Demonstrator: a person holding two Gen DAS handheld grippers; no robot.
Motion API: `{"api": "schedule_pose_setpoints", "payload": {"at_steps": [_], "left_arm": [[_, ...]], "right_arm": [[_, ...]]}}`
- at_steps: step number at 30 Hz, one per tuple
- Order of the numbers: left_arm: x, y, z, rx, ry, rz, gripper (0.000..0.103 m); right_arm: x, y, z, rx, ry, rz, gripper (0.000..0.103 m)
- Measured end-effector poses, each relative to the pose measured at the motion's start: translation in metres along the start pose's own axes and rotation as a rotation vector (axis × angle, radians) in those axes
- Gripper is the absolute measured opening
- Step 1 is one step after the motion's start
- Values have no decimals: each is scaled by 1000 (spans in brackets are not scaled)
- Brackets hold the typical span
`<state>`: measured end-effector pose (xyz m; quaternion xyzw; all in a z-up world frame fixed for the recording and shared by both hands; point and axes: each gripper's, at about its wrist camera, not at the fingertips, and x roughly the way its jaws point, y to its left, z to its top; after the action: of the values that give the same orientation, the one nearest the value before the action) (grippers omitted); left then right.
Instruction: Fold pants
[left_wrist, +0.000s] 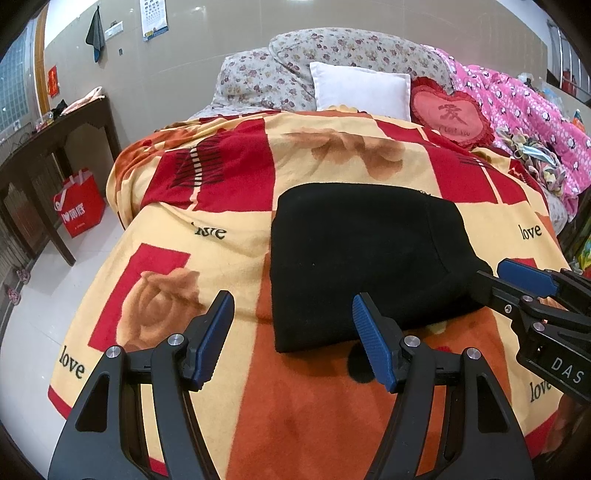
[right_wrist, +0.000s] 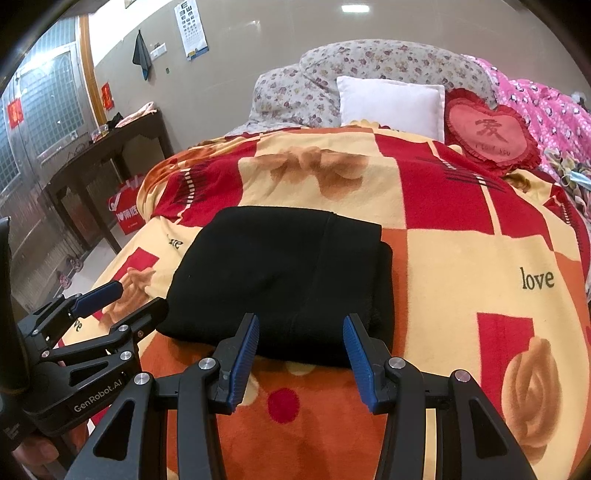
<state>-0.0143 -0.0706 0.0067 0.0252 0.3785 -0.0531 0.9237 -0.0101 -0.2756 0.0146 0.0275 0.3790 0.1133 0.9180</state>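
The black pants lie folded into a compact rectangle on the red, orange and cream blanket; they also show in the right wrist view. My left gripper is open and empty, just in front of the pants' near left corner. My right gripper is open and empty, above the pants' near edge. In the left wrist view the right gripper comes in from the right beside the pants. In the right wrist view the left gripper sits to the left of the pants.
At the bed's head lie a white pillow, a red heart cushion, floral bedding and a pink quilt. Left of the bed stand a dark wooden table and a red bag on the floor.
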Motion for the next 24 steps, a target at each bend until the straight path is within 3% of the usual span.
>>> {"api": "schedule_pose_setpoints", "payload": {"at_steps": [24], "left_arm": [[3,-1,-4,-6,14,-7,67]], "right_arm": [[3,0,-2,2,15,-1,46]]}}
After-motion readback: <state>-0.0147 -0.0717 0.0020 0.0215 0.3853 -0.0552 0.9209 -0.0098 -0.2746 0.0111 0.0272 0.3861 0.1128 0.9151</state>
